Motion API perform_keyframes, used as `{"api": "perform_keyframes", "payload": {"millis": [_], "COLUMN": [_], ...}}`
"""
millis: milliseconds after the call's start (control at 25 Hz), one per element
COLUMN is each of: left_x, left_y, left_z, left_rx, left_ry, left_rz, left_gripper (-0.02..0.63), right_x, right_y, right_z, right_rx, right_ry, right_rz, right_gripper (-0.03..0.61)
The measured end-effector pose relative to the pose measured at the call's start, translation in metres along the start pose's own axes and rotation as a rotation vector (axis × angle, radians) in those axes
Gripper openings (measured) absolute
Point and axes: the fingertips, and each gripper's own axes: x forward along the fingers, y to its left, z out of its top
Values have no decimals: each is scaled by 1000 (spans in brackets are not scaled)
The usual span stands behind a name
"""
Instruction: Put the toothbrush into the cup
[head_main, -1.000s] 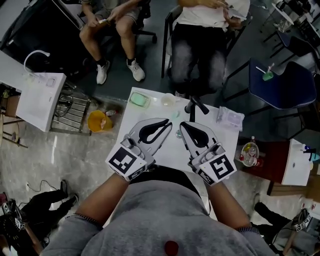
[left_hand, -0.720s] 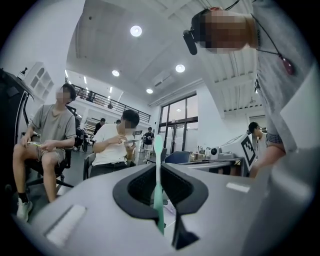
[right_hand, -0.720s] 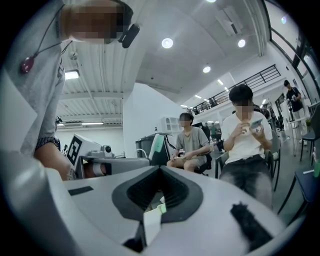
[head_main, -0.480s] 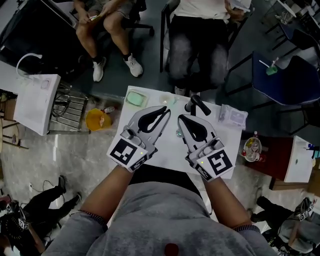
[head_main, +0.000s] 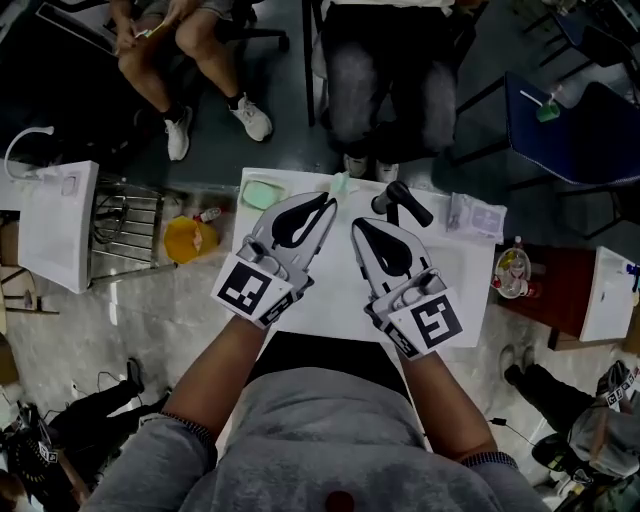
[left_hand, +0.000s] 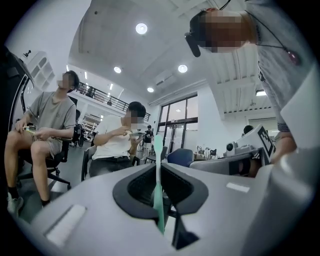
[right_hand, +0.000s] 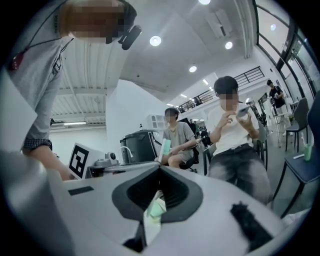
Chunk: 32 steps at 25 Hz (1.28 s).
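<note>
Two tools are held out side by side over a white bench (head_main: 335, 300), both pointing away from the person, whose forearms and grey sleeves fill the lower part of the head view. Left tool (head_main: 328, 204) is closed on the toothbrush (left_hand: 159, 200). The left gripper view shows the thin pale green handle pinched between the two jaws. It runs up through the dark loop they form and out past their tips, close to upright in that view. From above, a pale green end pokes out just beyond the left tool's tips, near the far edge of the bench. Right tool (head_main: 360, 226) lies just beside the left, their tips near each other but apart. Its jaws are drawn together on a pale green and white scrap (right_hand: 154, 212) that sits at the near end of their loop; what that scrap is cannot be told. A marker cube (head_main: 252, 290) sits at the near end of the left tool.

On the far part of the bench lie a pale green dish (head_main: 262, 190) at the left corner, a black handled thing (head_main: 402, 203) just past the right tool, and a clear packet (head_main: 476, 215) near the right corner. Beyond the bench a person in dark trousers (head_main: 380, 90) sits facing it, and another in shorts (head_main: 170, 60) sits further left. A yellow thing (head_main: 185, 240) lies on the floor left of the bench, and a blue chair (head_main: 575, 130) stands at the upper right
</note>
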Motion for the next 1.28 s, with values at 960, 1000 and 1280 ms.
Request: {"api": "perform_keyframes", "payload": {"millis": [960, 1000, 1280], "left_x": [54, 55, 65], "left_y": [53, 54, 58], "left_z": [-76, -77, -90], "left_rx": [23, 32, 47], "left_ry": [2, -4, 1], "left_rz": [-40, -45, -62], "left_gripper": [35, 35, 35], "right_x": [42, 43, 52], "right_y": [-35, -36, -42], "right_z": [-70, -72, -80], "right_rx": [92, 94, 120], "right_ry": [44, 47, 34], "right_rz": [-98, -98, -92], "right_gripper": [14, 14, 14]}}
